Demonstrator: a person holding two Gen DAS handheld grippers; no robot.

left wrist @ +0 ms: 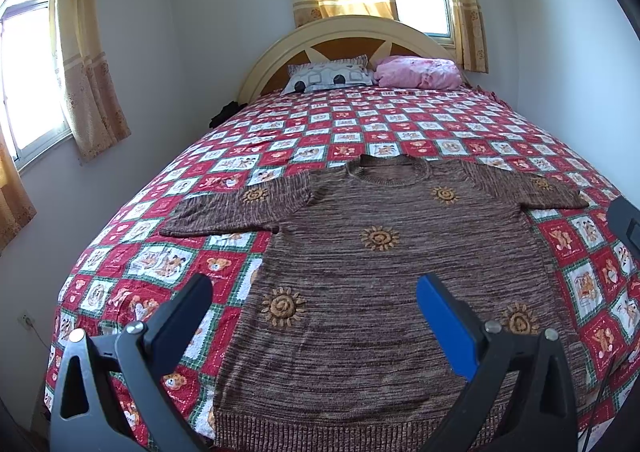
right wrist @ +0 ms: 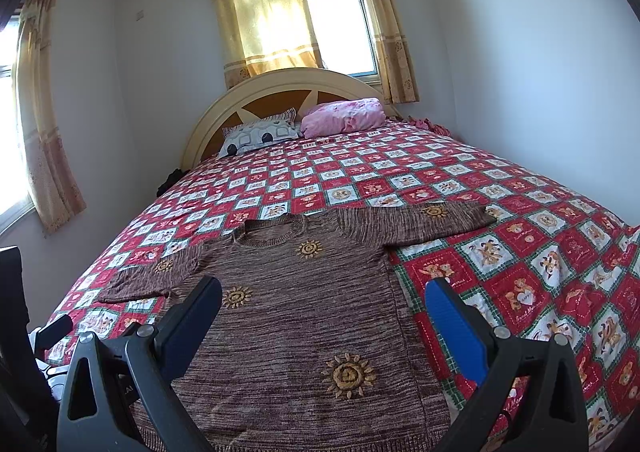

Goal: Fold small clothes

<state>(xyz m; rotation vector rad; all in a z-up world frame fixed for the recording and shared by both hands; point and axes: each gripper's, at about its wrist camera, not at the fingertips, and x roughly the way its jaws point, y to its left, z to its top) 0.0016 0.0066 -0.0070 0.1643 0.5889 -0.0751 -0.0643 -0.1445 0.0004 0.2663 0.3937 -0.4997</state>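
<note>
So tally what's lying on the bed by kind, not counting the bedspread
Brown knit sweater: 1
Patterned pillow: 1
Pink bundle of bedding: 1
Total: 3

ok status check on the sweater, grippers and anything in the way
Left gripper open, empty, above the hem. Right gripper open, empty. Brown sweater flat on bedspread, sleeves out, unfolded. Nothing on it.
</note>
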